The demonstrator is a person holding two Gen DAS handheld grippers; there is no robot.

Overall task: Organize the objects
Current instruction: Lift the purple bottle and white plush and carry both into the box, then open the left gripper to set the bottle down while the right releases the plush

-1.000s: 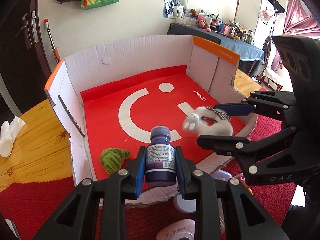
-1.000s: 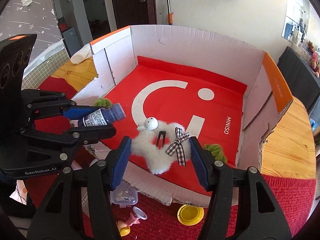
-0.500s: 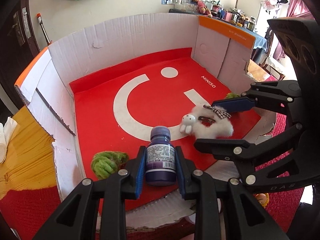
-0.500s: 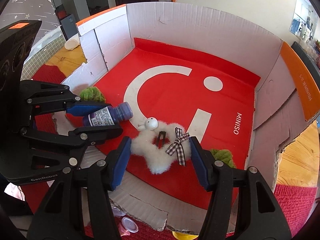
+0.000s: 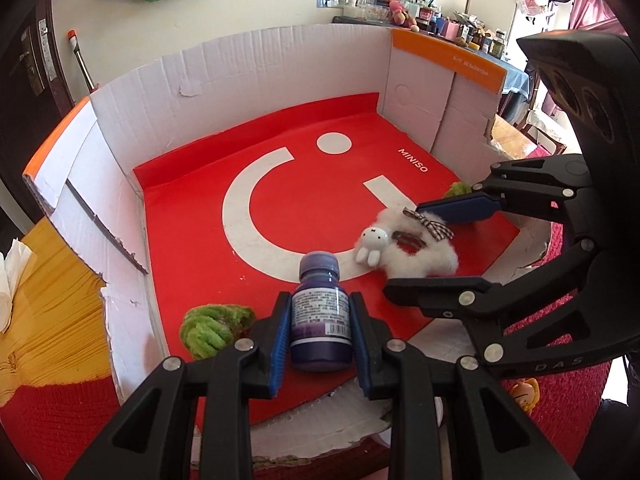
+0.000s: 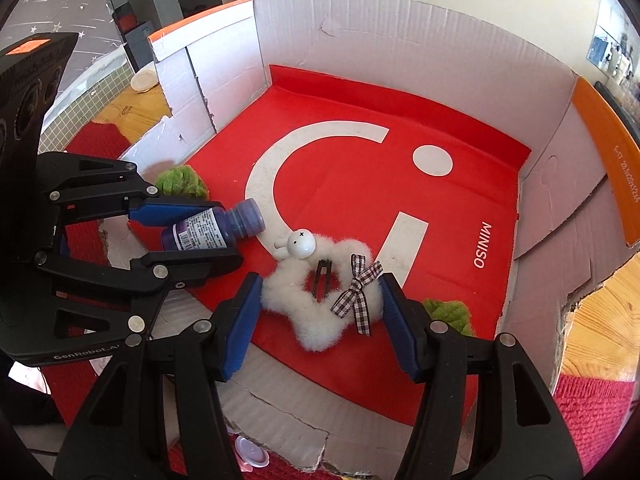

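Hidden or unclear: the base of the purple bottle (image 5: 320, 316) sits behind the blue pads in the left wrist view, and its label print is too small to read. Whether the fluffy white hair clip (image 6: 324, 296) rests on the red floor of the cardboard box (image 6: 400, 52) or hangs just above it cannot be told. Small items on the red cloth outside the box's torn front edge are cut off by the gripper frames; only a white round lid (image 6: 252, 450) and a yellow figure (image 5: 524, 390) show in part.

Fingers: the left gripper (image 5: 318, 340) is closed narrowly on the purple bottle, both pads pressed flat against the label, cap pointing into the box. The right gripper (image 6: 320, 312) stands about half open, its pads against the two sides of the fluffy white hair clip, which fills the gap between them. The clip carries a small white rabbit head (image 6: 301, 243), a checked bow (image 6: 358, 292) and a dark metal clasp (image 6: 322, 276).

Both held things lie over the front part of the box, the bottle toward its left wall, the clip toward its right.

Between views: one green knitted piece (image 5: 214, 326) lies in the box's front left corner, another (image 6: 446, 314) near the front right. The second is only a sliver behind the right gripper in the left wrist view. The right wrist view shows the bottle side-on.
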